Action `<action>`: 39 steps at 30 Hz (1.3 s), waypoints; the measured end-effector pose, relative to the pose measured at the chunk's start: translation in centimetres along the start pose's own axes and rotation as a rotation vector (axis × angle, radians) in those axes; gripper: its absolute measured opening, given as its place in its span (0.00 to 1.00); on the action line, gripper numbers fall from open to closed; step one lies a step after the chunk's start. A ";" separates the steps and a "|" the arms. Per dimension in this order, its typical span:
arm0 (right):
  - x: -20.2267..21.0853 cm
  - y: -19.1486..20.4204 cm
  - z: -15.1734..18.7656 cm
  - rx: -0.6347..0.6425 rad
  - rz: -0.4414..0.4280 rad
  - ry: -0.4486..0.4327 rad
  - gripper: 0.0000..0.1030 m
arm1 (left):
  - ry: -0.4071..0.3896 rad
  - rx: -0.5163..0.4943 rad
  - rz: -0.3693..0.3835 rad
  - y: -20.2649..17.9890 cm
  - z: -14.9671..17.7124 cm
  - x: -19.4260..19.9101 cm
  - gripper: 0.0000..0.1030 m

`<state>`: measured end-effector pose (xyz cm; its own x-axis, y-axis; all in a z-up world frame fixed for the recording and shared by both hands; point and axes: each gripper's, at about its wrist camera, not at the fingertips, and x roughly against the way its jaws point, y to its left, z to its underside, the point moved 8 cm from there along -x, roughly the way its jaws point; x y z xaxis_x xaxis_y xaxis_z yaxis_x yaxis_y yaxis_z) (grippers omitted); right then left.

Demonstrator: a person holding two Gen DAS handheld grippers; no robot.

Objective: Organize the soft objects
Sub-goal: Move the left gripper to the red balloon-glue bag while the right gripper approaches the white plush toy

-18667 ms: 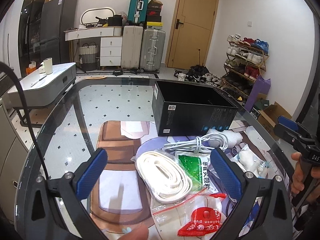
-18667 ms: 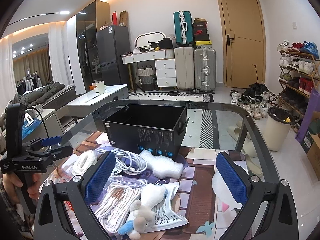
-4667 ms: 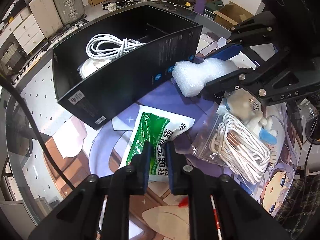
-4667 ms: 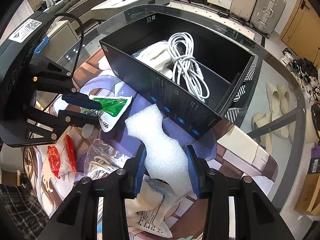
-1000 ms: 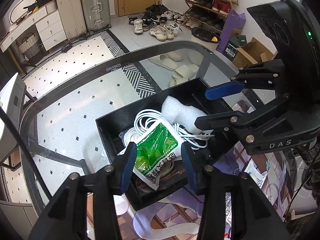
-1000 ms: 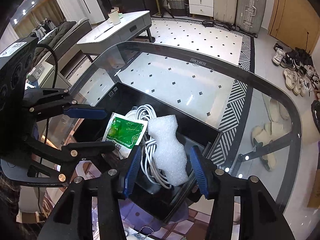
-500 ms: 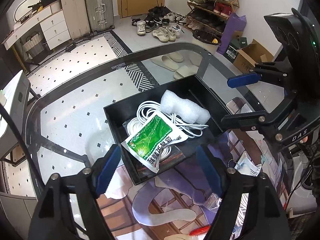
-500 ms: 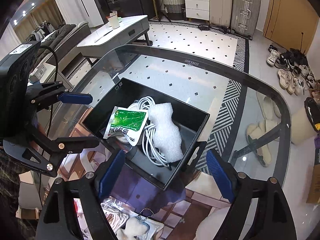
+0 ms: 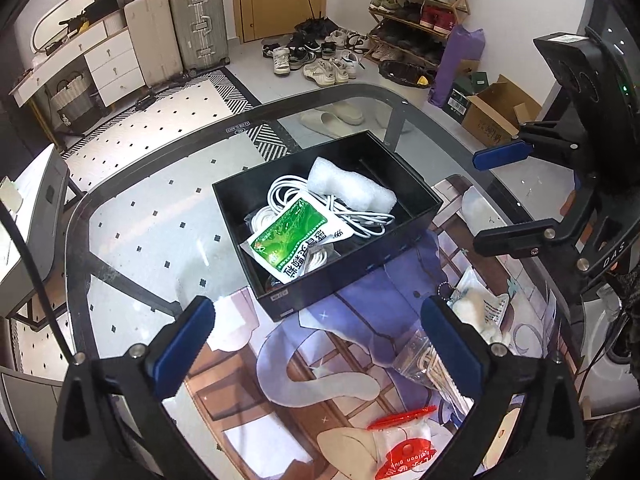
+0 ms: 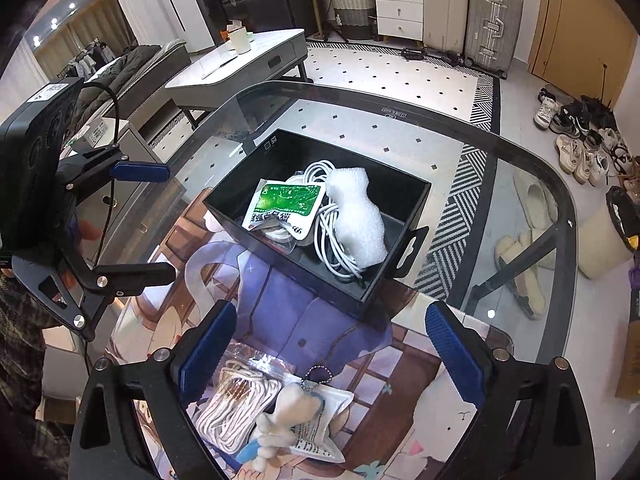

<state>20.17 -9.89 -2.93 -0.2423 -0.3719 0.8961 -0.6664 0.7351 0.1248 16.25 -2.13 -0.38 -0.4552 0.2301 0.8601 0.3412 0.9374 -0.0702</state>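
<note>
right gripper [image 10: 332, 348] and left gripper [image 9: 316, 344], jaws just opened wide and empty; bagged white cord [image 10: 236, 408] lies nearest the right gripper, long axis diagonal.

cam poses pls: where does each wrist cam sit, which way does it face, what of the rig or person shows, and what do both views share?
Left wrist: sits on the left gripper, looks steeply down at the black box; own open fingers show low, right gripper at right.
Right wrist: sits on the right gripper, same steep downward look; own open fingers show low, left gripper and a plaid sleeve at left.
Shared: box, green packet, foam piece, white cable, glass table.
</note>
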 end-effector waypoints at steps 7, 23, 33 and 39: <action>0.5 1.6 2.5 0.023 -0.004 0.028 0.98 | 0.006 0.000 -0.005 -0.8 2.0 0.8 1.00; 0.8 3.7 6.5 -0.018 -0.030 0.060 0.98 | 0.031 -0.023 -0.010 -3.6 6.7 1.6 1.00; -0.1 4.7 8.4 -0.040 -0.050 0.095 0.98 | 0.052 -0.045 0.000 -5.4 8.8 1.5 1.00; -1.3 4.7 9.4 -0.096 -0.069 0.135 0.98 | 0.084 -0.056 0.004 -6.0 10.5 0.9 1.00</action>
<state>10.75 -11.28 -7.47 -0.0970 -0.3486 0.9322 -0.6063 0.7635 0.2224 5.11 -4.80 -4.48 -0.3838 0.2093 0.8994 0.3897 0.9197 -0.0477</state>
